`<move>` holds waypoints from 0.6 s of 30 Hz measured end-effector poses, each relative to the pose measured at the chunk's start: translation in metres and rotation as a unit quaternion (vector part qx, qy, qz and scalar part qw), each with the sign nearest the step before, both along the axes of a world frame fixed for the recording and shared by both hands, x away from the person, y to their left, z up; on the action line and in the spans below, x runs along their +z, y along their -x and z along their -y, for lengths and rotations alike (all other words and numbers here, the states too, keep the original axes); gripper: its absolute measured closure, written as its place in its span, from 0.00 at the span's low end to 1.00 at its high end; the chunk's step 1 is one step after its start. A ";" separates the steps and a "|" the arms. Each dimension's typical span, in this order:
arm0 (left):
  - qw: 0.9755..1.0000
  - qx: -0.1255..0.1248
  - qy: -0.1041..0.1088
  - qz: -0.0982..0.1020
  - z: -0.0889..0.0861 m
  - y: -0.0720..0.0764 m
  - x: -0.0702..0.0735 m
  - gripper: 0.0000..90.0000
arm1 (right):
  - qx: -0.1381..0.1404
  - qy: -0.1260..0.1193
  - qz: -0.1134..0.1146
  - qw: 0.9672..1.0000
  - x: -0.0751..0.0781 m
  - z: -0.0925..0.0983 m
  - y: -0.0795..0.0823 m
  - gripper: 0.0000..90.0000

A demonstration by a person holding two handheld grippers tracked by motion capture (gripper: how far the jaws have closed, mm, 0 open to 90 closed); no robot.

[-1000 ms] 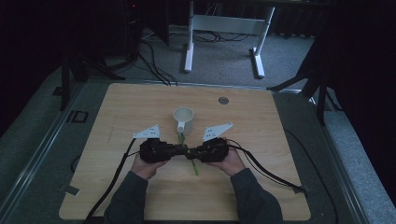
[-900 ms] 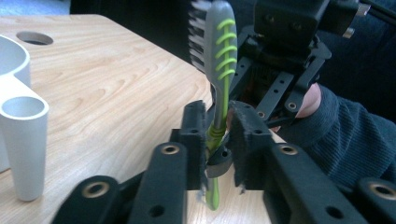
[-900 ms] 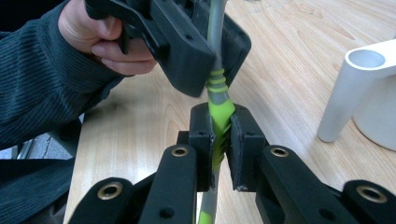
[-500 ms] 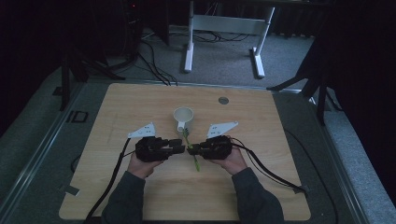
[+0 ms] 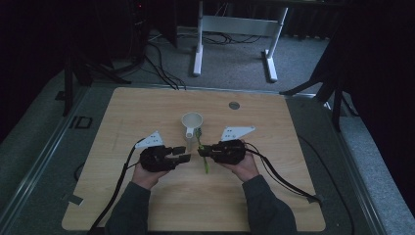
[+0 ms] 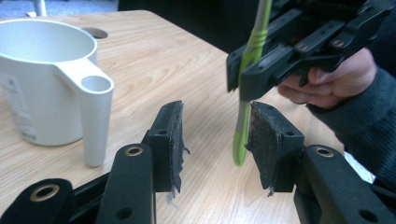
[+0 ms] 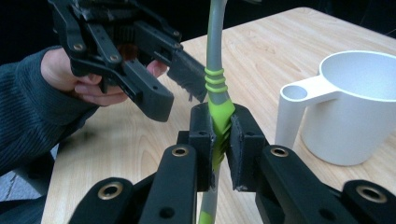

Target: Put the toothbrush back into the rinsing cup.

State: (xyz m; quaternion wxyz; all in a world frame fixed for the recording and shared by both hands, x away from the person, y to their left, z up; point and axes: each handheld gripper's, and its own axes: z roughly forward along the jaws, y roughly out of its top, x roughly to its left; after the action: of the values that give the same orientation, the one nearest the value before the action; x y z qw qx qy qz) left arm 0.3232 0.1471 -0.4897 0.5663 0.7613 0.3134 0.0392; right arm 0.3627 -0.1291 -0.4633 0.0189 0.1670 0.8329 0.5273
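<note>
Two tongs at work over the bench [image 5: 122, 196], both held low near my side. Left to right as the high view lays it out.

Left tongs [image 5: 184, 153]: jaws stand apart and have just been opening. From the left gripper view the pads [image 6: 169, 140] have let go; the lower end of the toothbrush [image 6: 243, 130] hangs just off the right-hand pad, gap visible on the other side. Nothing gripped.

White cup [image 5: 191, 122]: stands upright on the bench beyond the tongs, handle turned toward me. I can see into it from the left gripper view [image 6: 42, 79]; the part of the inside I see is bare white. It sits close to the toothbrush head but apart from it.

Toothbrush [image 5: 202, 149]: grey and lime-green, held off the bench, running from near the cup back toward me, between the two tongs.

Right tongs [image 5: 202, 152]: clamped tight on the green ribbed part of the toothbrush handle; the right gripper view shows both pads [image 7: 201, 126] pressed against it, grey neck rising above, tail dropping below.

Around: round grey cap [image 5: 234, 105] set in the bench top at the far right, well apart. A white frame [image 5: 235, 29] stands on the floor beyond the bench. Cables trail off both tongs toward me.
</note>
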 end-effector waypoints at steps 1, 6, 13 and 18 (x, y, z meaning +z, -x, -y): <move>1.000 0.001 -0.002 0.000 0.000 0.000 -0.001 0.63 | -0.001 -0.001 0.001 1.000 0.000 0.000 0.000 0.90; 1.000 0.009 -0.017 -0.001 0.001 0.002 -0.004 0.63 | -0.014 -0.010 0.008 1.000 0.002 0.002 -0.001 0.90; 0.999 0.021 -0.031 -0.002 0.000 0.003 -0.010 0.62 | -0.031 -0.026 0.016 0.999 0.006 0.004 -0.003 0.90; 0.999 0.029 -0.043 -0.006 0.000 0.004 -0.013 0.62 | -0.040 -0.040 0.023 0.998 0.009 0.005 -0.004 0.90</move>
State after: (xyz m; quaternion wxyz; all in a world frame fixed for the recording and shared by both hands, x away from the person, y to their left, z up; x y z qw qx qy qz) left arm 0.3188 0.1468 -0.5032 0.5301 0.7757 0.3364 0.0646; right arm 0.3671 -0.1338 -0.4546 0.0527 0.1886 0.8032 0.5625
